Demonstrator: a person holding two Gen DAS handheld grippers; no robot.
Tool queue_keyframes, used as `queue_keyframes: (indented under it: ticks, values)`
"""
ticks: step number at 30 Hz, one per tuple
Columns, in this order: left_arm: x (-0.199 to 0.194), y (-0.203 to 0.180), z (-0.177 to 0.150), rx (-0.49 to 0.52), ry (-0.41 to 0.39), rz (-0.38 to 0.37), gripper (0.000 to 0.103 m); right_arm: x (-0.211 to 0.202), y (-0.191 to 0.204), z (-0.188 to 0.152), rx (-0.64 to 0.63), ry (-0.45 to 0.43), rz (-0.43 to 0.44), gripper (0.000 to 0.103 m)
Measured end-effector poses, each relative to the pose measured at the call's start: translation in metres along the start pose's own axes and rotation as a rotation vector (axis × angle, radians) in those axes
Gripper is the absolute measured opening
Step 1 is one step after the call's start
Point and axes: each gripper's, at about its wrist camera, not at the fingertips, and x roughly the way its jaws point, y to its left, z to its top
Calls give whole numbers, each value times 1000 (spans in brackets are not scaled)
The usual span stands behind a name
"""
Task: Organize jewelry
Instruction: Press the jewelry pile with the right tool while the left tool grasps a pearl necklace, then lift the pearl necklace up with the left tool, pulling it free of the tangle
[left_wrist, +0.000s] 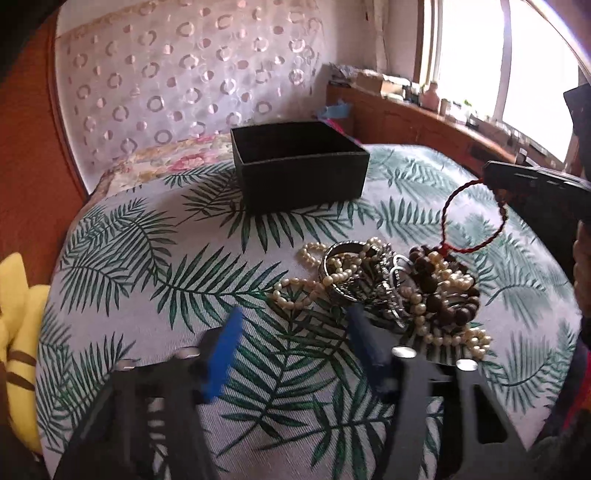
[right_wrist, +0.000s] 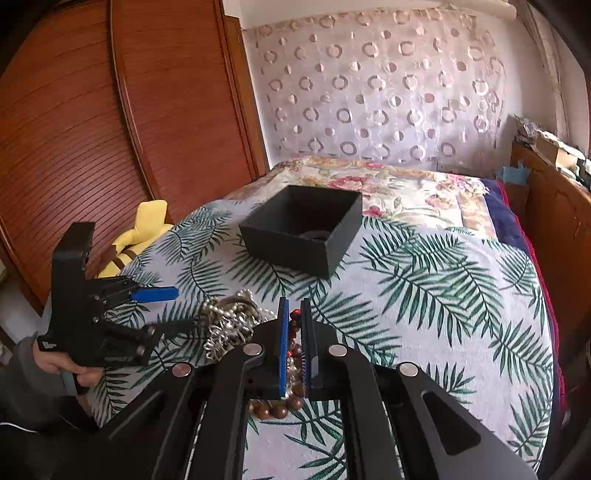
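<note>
You are working over a bed covered with a pale palm-leaf cloth (left_wrist: 155, 295); a floral quilt (right_wrist: 402, 192) is showing beyond its far edge. A black open box (left_wrist: 299, 166) is sitting upright on the cloth, well apart from the jewelry pile (left_wrist: 399, 288), which is lying nearer to you: pearl strands, silver bangles and dark wooden beads all tangled together.

Your left gripper (left_wrist: 295, 332) is hovering just beside the near edge of the pile, its jaws apart, with only a loop of pearls lying on the cloth between the blue pads. Your right gripper (right_wrist: 294, 343) is holding its jaws nearly together, clamped on a red cord bracelet (left_wrist: 472, 218), whose loop is hanging from the tips above the pile with its low end touching the beads.

Behind the bed a sheer curtain (right_wrist: 376, 92) with ring patterns is covering the wall. Reddish slatted wooden doors (right_wrist: 110, 122) are standing to the left, a yellow plush toy (right_wrist: 147, 221) is lying at the bed's edge, and a cluttered wooden ledge (left_wrist: 436, 118) is running under a bright window (left_wrist: 532, 62).
</note>
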Motion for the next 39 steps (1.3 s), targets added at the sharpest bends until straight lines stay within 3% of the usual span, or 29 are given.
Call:
queue_keyframes:
  ticks: [3,11,13,15,19,39]
  values:
    - [9,-2,5,39,34,25,40,1,0,-2,5,2,1,7]
    - [27,-6,12,90,59,57,38,0,-3,-5,14,-5,0,7]
    - [28,-6,13,97,55,36,18,0,-4,-6,15,-2,-2,7]
    - [26,-7,14,106,45,22,4,2,-5,-8,18,2,-3,7]
    - [12,-8,22,96,2,-15,4,2,-6,-9,24,5,-4,7]
    - [-70,-9,83,57,-199,-48,4,3,-2,-6,18,-3,-7,7]
